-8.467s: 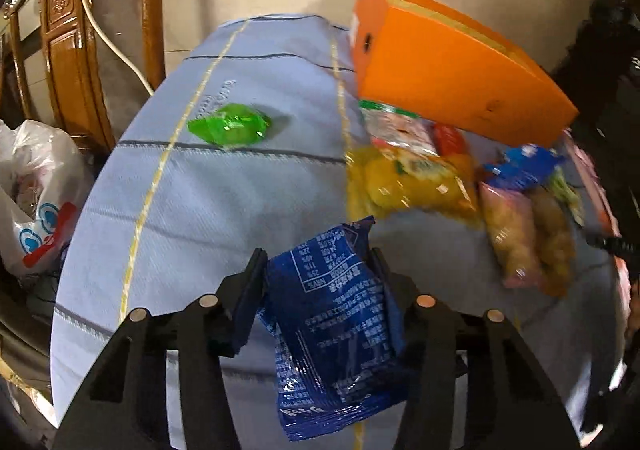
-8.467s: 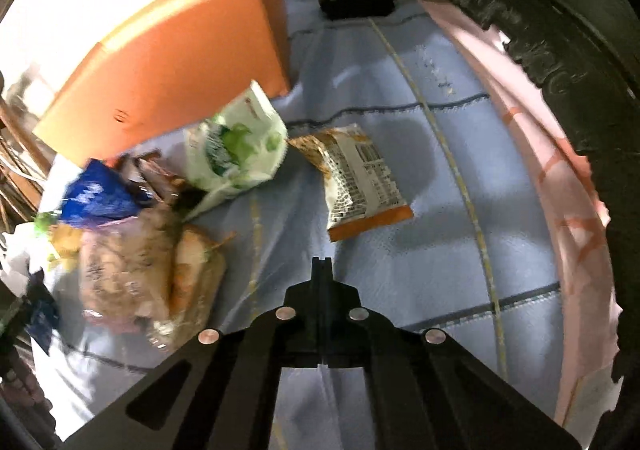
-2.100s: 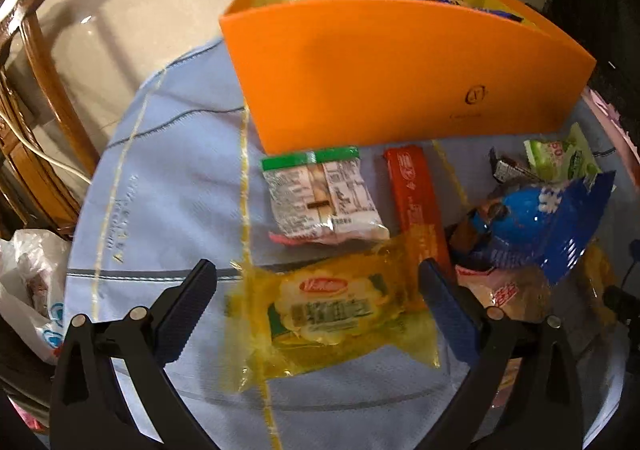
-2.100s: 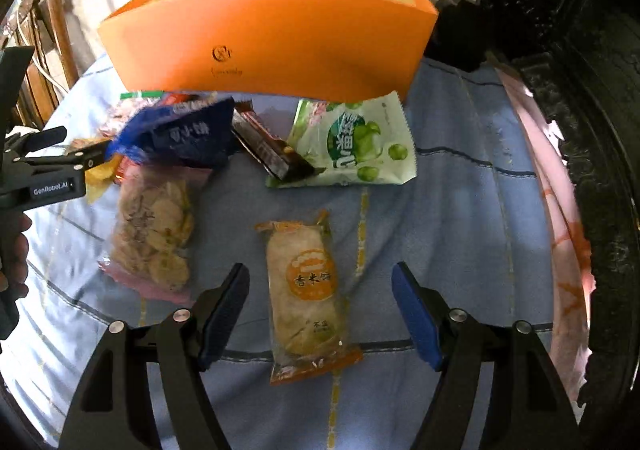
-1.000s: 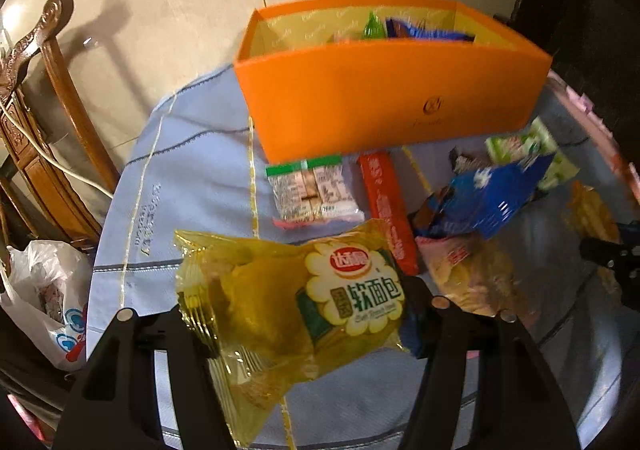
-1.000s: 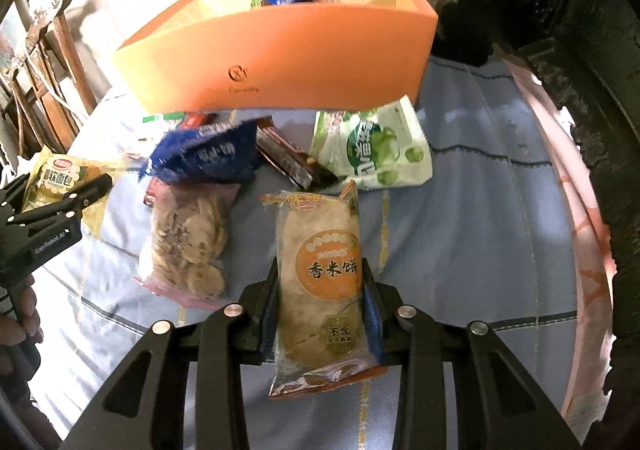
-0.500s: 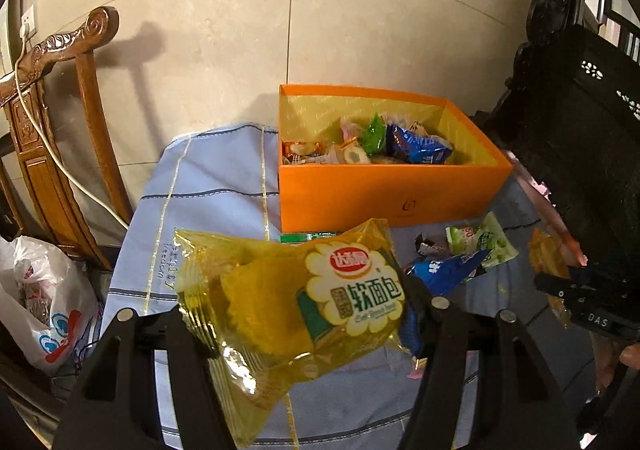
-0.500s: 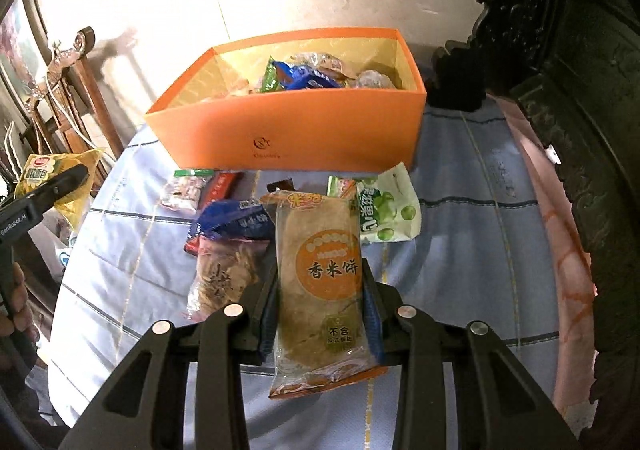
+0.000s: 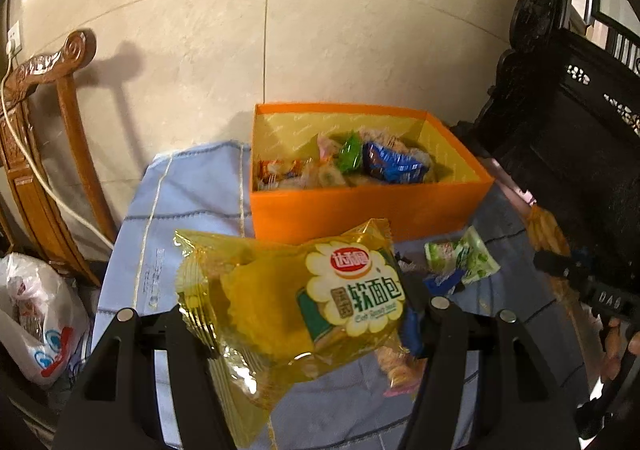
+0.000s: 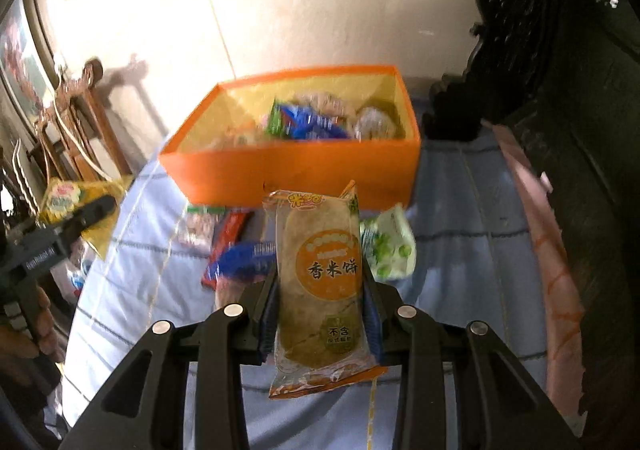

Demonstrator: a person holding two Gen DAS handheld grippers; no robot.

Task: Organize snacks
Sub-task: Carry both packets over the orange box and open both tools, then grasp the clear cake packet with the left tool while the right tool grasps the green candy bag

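Left tongs clamped on yellow soft-bread packet, held in air above desk, short of orange box. Right tongs clamped on rice-cracker packet, upright between the pads, likewise clear of desk and short of box. Box open-topped, standing at far edge of blue cloth against tiled wall; inside: green wrapper, blue wrapper, several pale packets, too jumbled to tell apart. Loose on cloth in front of box: green-and-white pouch, blue bag, red bar, clear biscuit pack. Left tongs with yellow packet visible at left edge of right wrist view. Carved wooden chair and white plastic bag left of desk; dark carved furniture to right.
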